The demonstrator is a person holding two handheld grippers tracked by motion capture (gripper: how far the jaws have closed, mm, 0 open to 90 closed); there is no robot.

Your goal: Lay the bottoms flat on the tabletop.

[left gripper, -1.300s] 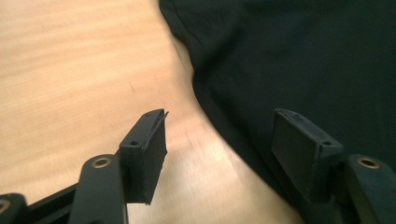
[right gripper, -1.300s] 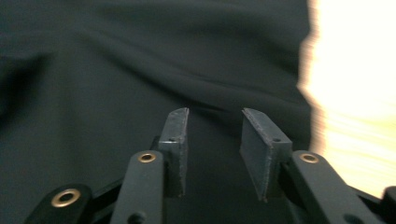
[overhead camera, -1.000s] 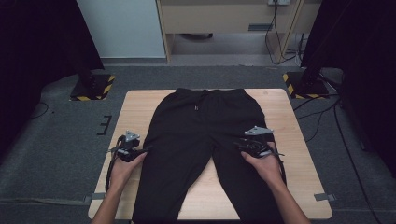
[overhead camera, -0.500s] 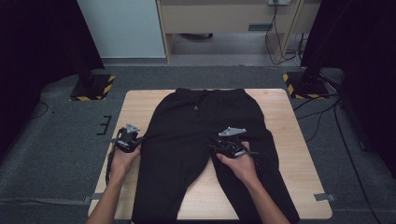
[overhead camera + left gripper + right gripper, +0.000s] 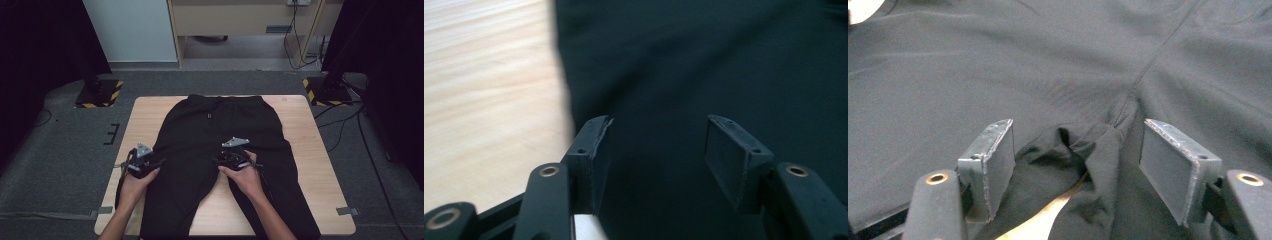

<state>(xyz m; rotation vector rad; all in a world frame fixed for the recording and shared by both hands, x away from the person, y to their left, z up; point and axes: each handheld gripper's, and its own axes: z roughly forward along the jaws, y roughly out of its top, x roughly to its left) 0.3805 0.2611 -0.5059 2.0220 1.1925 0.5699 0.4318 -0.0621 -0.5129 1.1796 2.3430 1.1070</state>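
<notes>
While 2 grippers gape, 1 trousers (image 5: 210, 130) on 1 table (image 5: 300, 130).

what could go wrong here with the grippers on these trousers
The right gripper is open around bunched crotch fabric of the black trousers; closing may catch a single layer or drag the wrinkle. The left gripper, also open, sits at the leg's outer edge by the wooden table; its fingers could miss the hem.

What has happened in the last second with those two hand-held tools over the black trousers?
The right gripper moved inward from the outer right trouser leg to the crotch of the black fabric trousers, fingers open around the bunched cloth. The left gripper barely shifted. The trousers stayed flat.
</notes>
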